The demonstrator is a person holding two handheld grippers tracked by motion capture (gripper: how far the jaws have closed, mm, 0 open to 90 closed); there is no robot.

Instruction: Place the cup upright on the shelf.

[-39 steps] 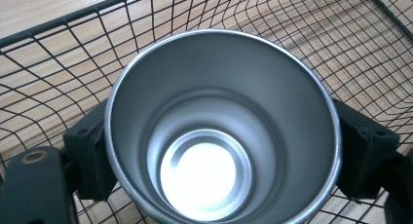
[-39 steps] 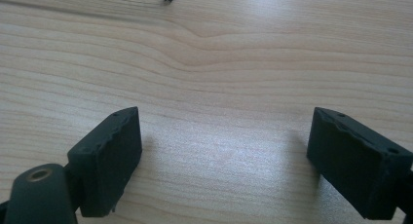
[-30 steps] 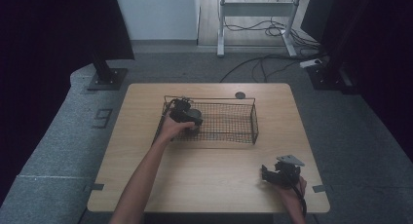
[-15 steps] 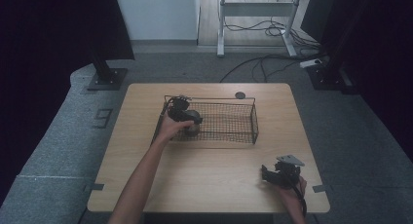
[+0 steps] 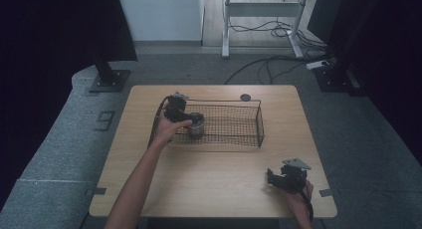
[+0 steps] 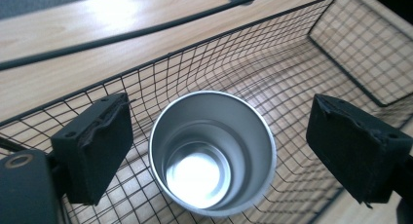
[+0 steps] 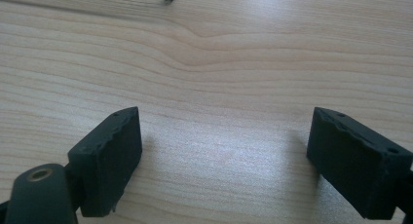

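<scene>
Cup (image 6: 213, 153) base cut off between open left tool (image 6: 229, 151).

1. The left forearm (image 5: 142, 176) is stretched forward and up from the bottom edge of the high view, bare to the wrist.
2. The left gripper (image 6: 214, 136) is held at the end of that arm, tipped downward, with its jaws spread wide.
3. The right hand (image 5: 297, 194) is kept low at the near right, close to the body.
4. The right gripper (image 7: 224, 156) is angled down, its jaws set well apart with nothing between them.
</scene>
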